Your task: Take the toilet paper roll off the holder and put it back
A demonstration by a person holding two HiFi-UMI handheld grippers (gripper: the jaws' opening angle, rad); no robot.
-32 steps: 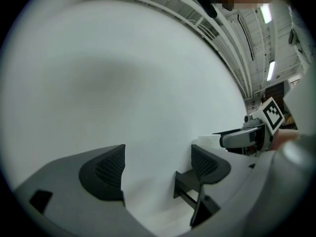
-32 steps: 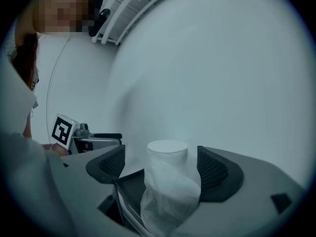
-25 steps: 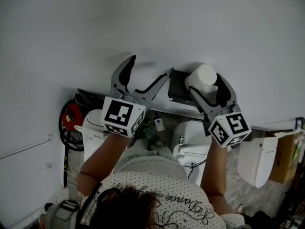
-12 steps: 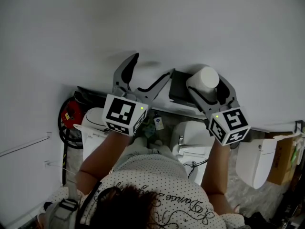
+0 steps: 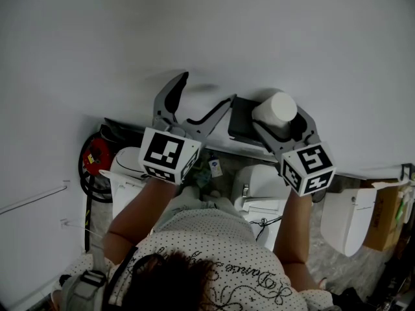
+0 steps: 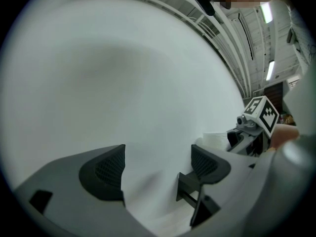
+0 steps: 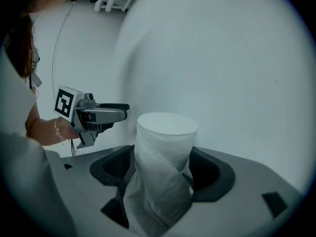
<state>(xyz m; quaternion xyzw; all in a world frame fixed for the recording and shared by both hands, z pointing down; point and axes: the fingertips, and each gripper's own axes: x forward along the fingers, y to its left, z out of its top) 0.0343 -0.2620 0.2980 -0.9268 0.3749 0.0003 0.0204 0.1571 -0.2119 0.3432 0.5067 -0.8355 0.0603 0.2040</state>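
Note:
The white toilet paper roll (image 5: pixel 277 106) (image 7: pixel 165 137) stands upright between the jaws of my right gripper (image 5: pixel 280 118) (image 7: pixel 162 169). Those jaws have just been closing, and both pads now press the roll's sides. A loose sheet twists down the roll's front. The dark holder (image 5: pixel 241 120) (image 6: pixel 190 191) sits on the white wall just left of the roll. My left gripper (image 5: pixel 204 89) (image 6: pixel 157 167) is held level and open beside the holder, with nothing between its pads. In the left gripper view the roll (image 6: pixel 215 141) shows at the right.
The white wall (image 5: pixel 207 31) fills the space ahead. Below it stand white toilets (image 5: pixel 259 186) (image 5: pixel 347 216), and a red item with black hoses (image 5: pixel 97 155) lies at the left. The left gripper (image 7: pixel 106 113) shows in the right gripper view.
The right gripper's jaws have narrowed onto the roll and its marker cube has rolled a little. The roll has barely shifted. The left gripper has kept still.

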